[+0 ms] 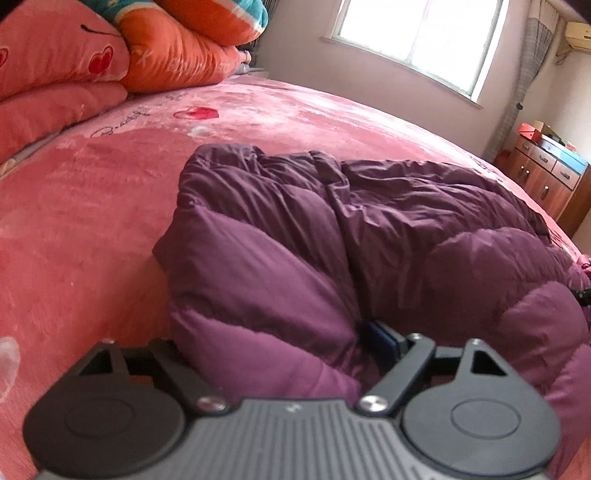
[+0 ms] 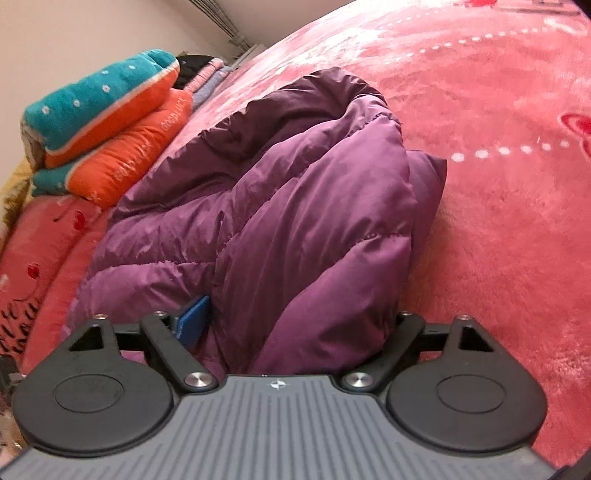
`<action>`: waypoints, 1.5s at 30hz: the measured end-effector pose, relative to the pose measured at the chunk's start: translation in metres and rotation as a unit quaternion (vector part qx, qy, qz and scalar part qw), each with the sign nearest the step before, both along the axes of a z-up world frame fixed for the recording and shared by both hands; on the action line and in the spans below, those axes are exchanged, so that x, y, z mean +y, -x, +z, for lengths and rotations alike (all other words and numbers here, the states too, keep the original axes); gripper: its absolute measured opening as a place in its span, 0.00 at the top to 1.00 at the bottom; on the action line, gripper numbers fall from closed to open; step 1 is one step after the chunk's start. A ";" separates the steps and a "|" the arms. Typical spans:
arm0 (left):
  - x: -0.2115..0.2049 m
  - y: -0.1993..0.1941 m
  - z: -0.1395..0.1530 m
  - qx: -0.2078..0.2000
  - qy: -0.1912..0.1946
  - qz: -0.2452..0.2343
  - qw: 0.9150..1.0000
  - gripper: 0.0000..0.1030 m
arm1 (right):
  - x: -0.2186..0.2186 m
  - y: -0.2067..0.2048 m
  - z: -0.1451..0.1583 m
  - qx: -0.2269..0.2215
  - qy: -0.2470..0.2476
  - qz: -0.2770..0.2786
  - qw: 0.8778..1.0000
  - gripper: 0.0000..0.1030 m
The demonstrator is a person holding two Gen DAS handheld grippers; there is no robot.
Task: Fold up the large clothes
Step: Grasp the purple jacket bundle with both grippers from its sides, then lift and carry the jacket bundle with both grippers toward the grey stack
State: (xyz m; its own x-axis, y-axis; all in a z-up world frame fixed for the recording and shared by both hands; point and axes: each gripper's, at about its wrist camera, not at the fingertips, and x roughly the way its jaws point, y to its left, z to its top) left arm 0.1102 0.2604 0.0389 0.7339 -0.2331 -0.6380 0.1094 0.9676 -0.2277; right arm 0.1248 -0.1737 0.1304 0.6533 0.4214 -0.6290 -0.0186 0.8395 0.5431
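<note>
Both tongs are sitting low at the near edge of a puffy purple quilted down jacket (image 1: 332, 236) that is lying in a folded heap on a bed under a pink plush bedspread (image 1: 92, 229) printed with red hearts.

In the left wrist view, the left tongs (image 1: 277, 354) are standing wide with a thick roll of the jacket bulging up between them; one blue pad (image 1: 382, 341) is showing at the fabric on the right, the other is buried, and whether the pads are pressing the cloth cannot be told.

In the right wrist view, the right tongs (image 2: 295, 325) are also standing wide around a fat fold of the same jacket (image 2: 295, 206), a blue pad (image 2: 192, 317) lying against its left side; whether they are gripping it cannot be told either.

Beyond the tongs, the jacket is stretching away across the bedspread. Farther off to the left, a stack of folded orange and teal fleece blankets (image 2: 107, 125) is resting on pink pillows (image 1: 55, 74) with red hearts. At the far wall, a bright window (image 1: 424, 33) is glowing, with a brown wooden drawer cabinet (image 1: 546, 181) standing to the right of it.
</note>
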 end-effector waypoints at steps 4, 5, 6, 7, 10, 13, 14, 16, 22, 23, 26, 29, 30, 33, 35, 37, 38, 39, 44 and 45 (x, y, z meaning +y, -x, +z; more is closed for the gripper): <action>-0.003 0.003 0.006 -0.011 -0.005 0.005 1.000 0.38 | 0.021 0.006 0.013 -0.013 0.057 -0.004 0.998 0.23; -0.004 0.005 0.008 -0.015 -0.006 0.007 1.000 0.45 | 0.028 0.008 0.017 -0.019 0.077 -0.003 0.997 0.29; -0.006 0.006 0.010 -0.019 -0.009 0.008 1.000 0.51 | 0.035 0.011 0.020 -0.025 0.096 -0.001 0.995 0.32; -0.008 0.008 0.012 -0.022 -0.013 0.009 1.000 0.53 | 0.042 0.014 0.024 -0.034 0.117 0.001 0.993 0.39; -0.014 0.014 0.019 -0.033 -0.024 0.017 0.999 0.67 | 0.068 0.026 0.033 -0.062 0.196 0.014 0.979 0.51; -0.019 0.025 0.027 -0.047 -0.032 0.025 0.998 0.76 | 0.091 0.041 0.038 -0.093 0.259 0.017 0.961 0.57; -0.020 0.029 0.029 -0.053 -0.036 0.026 0.998 0.78 | 0.096 0.046 0.038 -0.102 0.271 0.015 0.957 0.59; -0.021 0.038 0.034 -0.060 -0.037 0.025 0.997 0.80 | 0.105 0.060 0.040 -0.124 0.293 0.012 0.948 0.60; -0.022 0.063 0.053 -0.073 -0.013 0.024 0.997 0.83 | 0.126 0.103 0.040 -0.173 0.362 0.017 0.916 0.62; -0.025 0.066 0.055 -0.074 -0.013 0.023 0.997 0.83 | 0.127 0.112 0.041 -0.180 0.371 0.017 0.911 0.62; -0.029 0.078 0.064 -0.077 0.000 0.029 0.997 0.84 | 0.131 0.134 0.042 -0.199 0.393 0.020 0.898 0.64; -0.037 0.087 0.074 -0.084 0.001 0.027 0.996 0.84 | 0.132 0.153 0.046 -0.218 0.412 0.023 0.884 0.65; -0.040 0.089 0.078 -0.086 0.008 0.026 0.996 0.84 | 0.133 0.158 0.047 -0.225 0.418 0.024 0.880 0.65; -0.052 0.097 0.091 -0.097 0.012 0.017 0.995 0.84 | 0.125 0.172 0.052 -0.241 0.430 0.017 0.870 0.66; -0.065 0.103 0.101 -0.103 0.010 0.008 0.995 0.84 | 0.121 0.178 0.056 -0.250 0.437 0.008 0.864 0.66; -0.076 0.107 0.111 -0.111 0.010 0.000 0.994 0.85 | 0.114 0.187 0.062 -0.258 0.439 -0.003 0.861 0.67; -0.083 0.108 0.117 -0.116 0.011 -0.004 0.993 0.85 | 0.110 0.192 0.067 -0.263 0.443 -0.008 0.857 0.67; -0.089 0.109 0.125 -0.121 0.012 -0.008 0.993 0.85 | 0.107 0.197 0.072 -0.271 0.447 -0.014 0.852 0.67; -0.129 0.122 0.176 -0.171 0.013 -0.035 0.985 0.85 | 0.082 0.215 0.103 -0.312 0.449 -0.060 0.835 0.67; -0.139 0.123 0.188 -0.185 0.012 -0.045 0.982 0.85 | 0.074 0.219 0.111 -0.320 0.447 -0.074 0.832 0.67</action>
